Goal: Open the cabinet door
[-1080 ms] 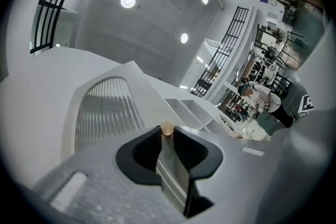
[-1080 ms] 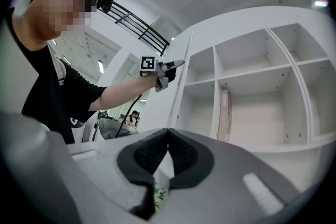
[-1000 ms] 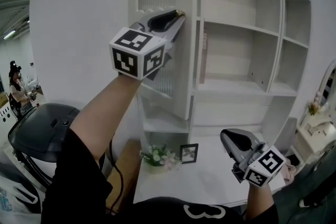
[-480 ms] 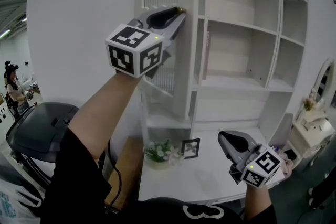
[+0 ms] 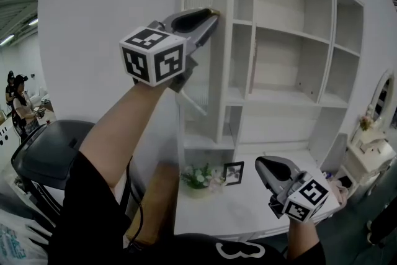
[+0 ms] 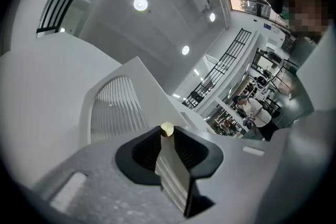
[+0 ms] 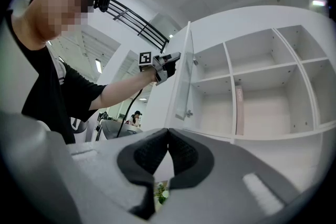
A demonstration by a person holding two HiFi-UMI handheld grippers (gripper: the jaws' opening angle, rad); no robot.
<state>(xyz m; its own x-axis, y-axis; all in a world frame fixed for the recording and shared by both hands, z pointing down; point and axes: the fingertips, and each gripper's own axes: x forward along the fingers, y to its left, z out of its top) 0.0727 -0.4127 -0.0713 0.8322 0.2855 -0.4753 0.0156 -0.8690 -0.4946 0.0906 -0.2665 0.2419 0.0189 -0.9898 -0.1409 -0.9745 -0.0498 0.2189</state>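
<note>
One ribbed-glass cabinet door (image 5: 217, 71), ajar at the shelf unit's (image 5: 291, 35) left, sits clamped at its free edge in the left gripper (image 5: 211, 14). It seems light and stiff but its glass is fragile, so the frame suits gripping. The right gripper (image 5: 265, 166) is pinched shut, empty.

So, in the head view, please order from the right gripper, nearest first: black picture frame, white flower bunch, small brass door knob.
From the right gripper:
1. Black picture frame, on the desk, just left.
2. White flower bunch, further left.
3. Small brass door knob, high up.
</note>
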